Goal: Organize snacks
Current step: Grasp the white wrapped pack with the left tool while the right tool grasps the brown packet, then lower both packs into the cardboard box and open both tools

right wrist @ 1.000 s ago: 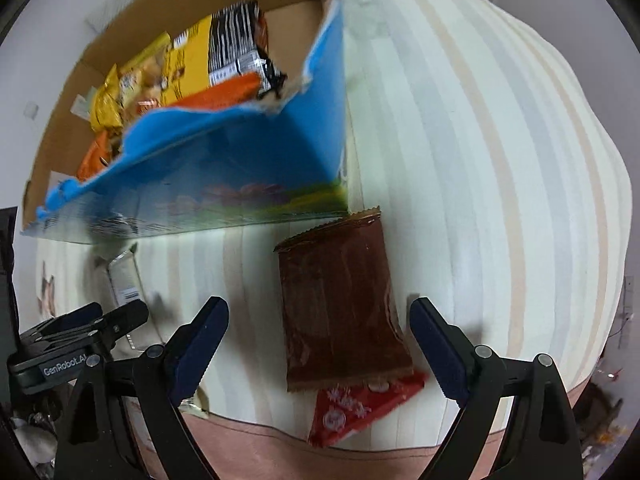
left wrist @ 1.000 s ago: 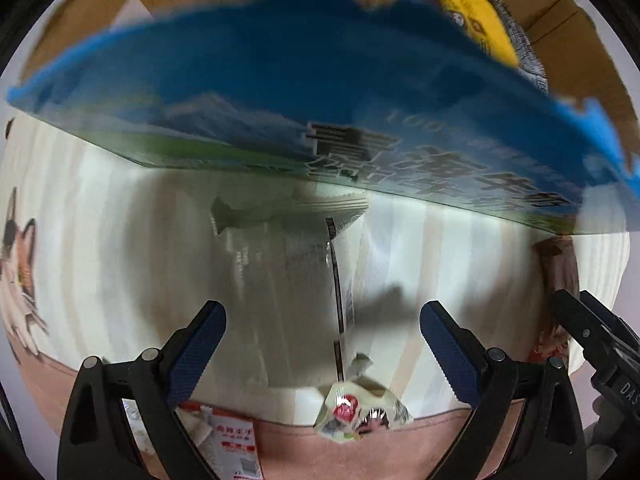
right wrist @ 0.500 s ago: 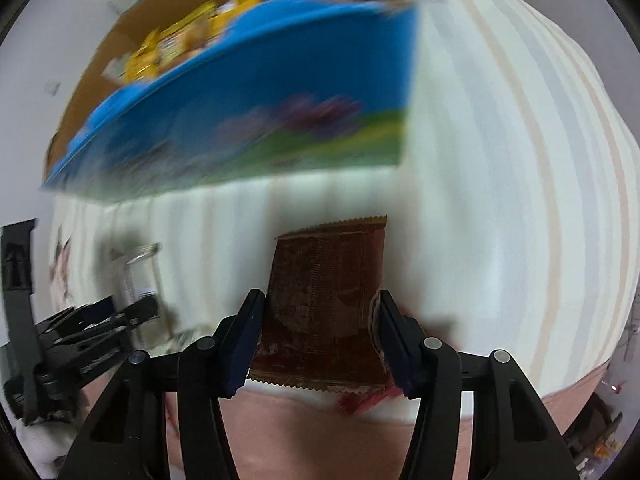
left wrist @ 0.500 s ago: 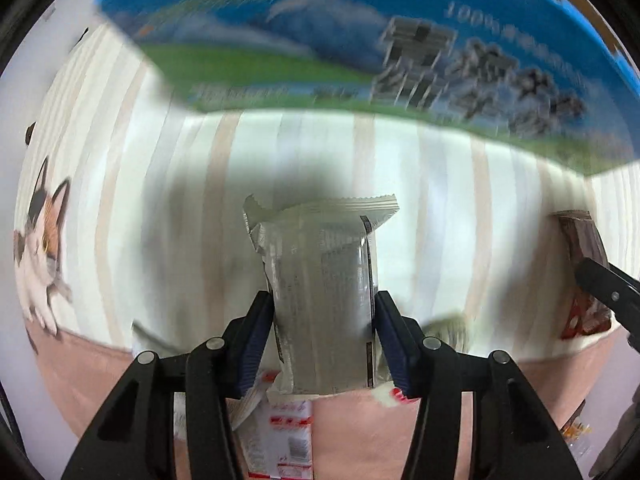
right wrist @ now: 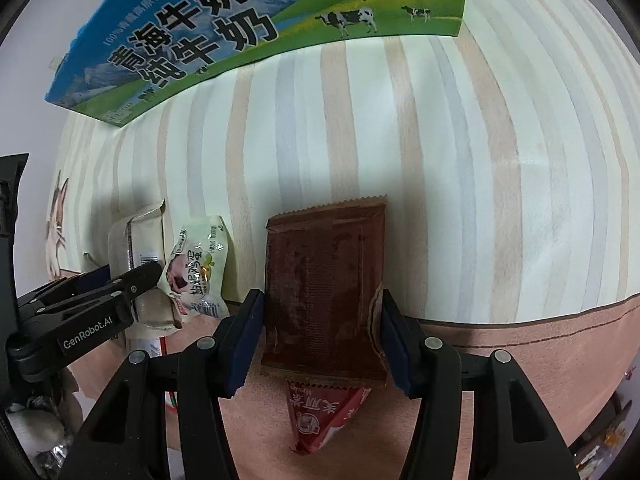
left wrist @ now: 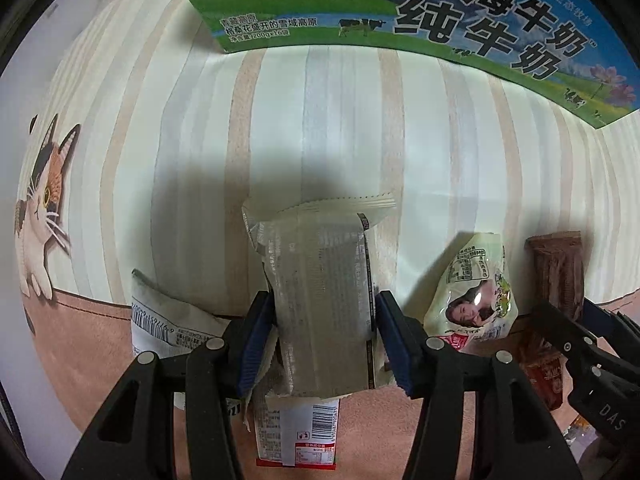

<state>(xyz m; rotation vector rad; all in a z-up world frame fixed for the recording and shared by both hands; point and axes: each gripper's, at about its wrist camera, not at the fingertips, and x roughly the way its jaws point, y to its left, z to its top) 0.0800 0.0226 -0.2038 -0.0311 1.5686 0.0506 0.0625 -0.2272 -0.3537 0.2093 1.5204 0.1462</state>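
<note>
My left gripper is shut on a pale cream snack packet, its blue pads pressing both sides. My right gripper is shut on a brown snack packet. A pale green packet with a woman's face lies between the two; it also shows in the right wrist view. A red triangular packet lies under the brown one. The blue and green milk carton box stands at the far edge of the striped tablecloth; it also shows in the right wrist view.
White packets with barcodes lie under and left of the left gripper. A cat picture is on the cloth's left edge. The cloth has a pink border at the near edge. The other gripper shows at each view's side.
Both grippers closed from open onto their packets: left on the cream packet, right on the brown one. The views dropped lower, so the box's inside is out of sight.
</note>
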